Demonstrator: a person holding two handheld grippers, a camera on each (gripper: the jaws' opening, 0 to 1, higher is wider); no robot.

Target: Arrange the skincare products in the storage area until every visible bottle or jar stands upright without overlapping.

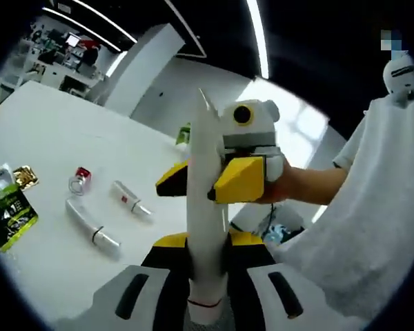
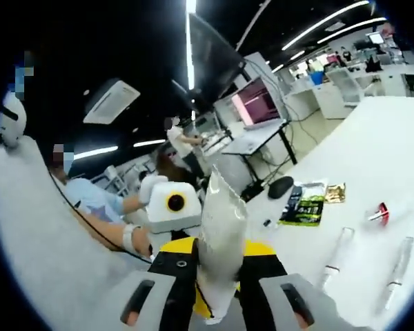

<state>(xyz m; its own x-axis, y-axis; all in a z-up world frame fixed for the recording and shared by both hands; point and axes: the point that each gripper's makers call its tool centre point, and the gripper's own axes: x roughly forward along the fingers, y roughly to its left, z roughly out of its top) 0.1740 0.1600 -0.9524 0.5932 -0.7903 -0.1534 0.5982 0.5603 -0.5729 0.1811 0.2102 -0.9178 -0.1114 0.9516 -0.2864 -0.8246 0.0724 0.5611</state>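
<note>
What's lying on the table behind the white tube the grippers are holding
Past the white tube on the table: two tubes lying flat, a small red-capped jar and a green packet. The tube hides whatever lies directly behind it.

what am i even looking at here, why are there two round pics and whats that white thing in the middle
A person holds a hand gripper in each hand; each carries a fisheye camera, hence two round pictures. Both grippers grip one white tube between them: the left gripper holds its capped end, and the right gripper pinches it higher up in the left gripper view. In the right gripper view, the same tube rises between that gripper's fingers. On the white table lie two tubes, a small red-capped jar and green packets.
</note>
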